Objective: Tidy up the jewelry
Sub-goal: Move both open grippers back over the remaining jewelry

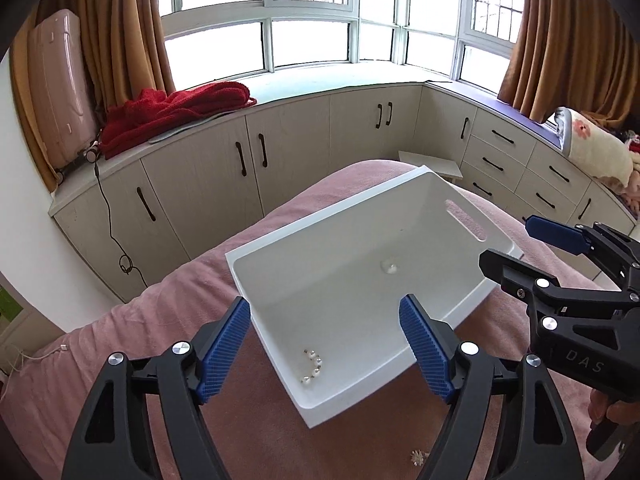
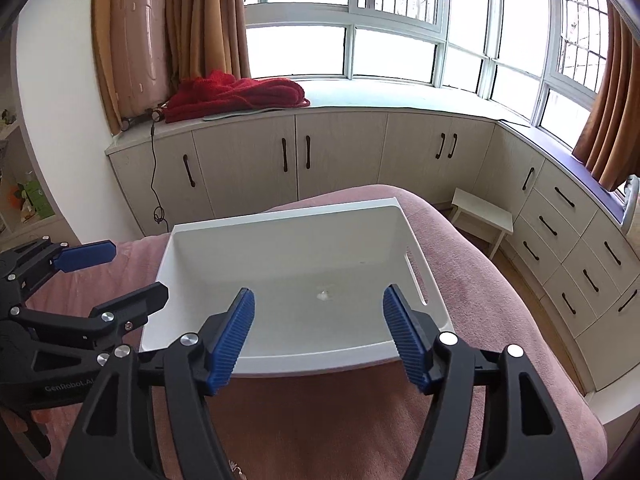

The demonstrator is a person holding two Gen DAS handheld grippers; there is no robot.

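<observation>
A white plastic bin [image 1: 400, 224] sits on the pink bedspread; it also shows in the right wrist view [image 2: 280, 240]. A pearl bracelet [image 1: 313, 366] lies in the bin's near corner. A small white piece [image 1: 389, 266] lies mid-floor of the bin, also seen in the right wrist view [image 2: 323, 295]. A small pale flower-shaped piece [image 1: 418, 457] lies on the bedspread in front of the bin. My left gripper [image 1: 325, 344] is open and empty above the bin's near corner. My right gripper [image 2: 318, 332] is open and empty over the bin's near edge.
Cream cabinets [image 1: 280, 152] line the bay window beyond the bed. A red blanket [image 1: 172, 112] and pink suitcase [image 1: 60, 92] rest on the window ledge. A white stool [image 2: 482, 216] stands right of the bed. The pink bedspread [image 2: 472, 292] surrounds the bin.
</observation>
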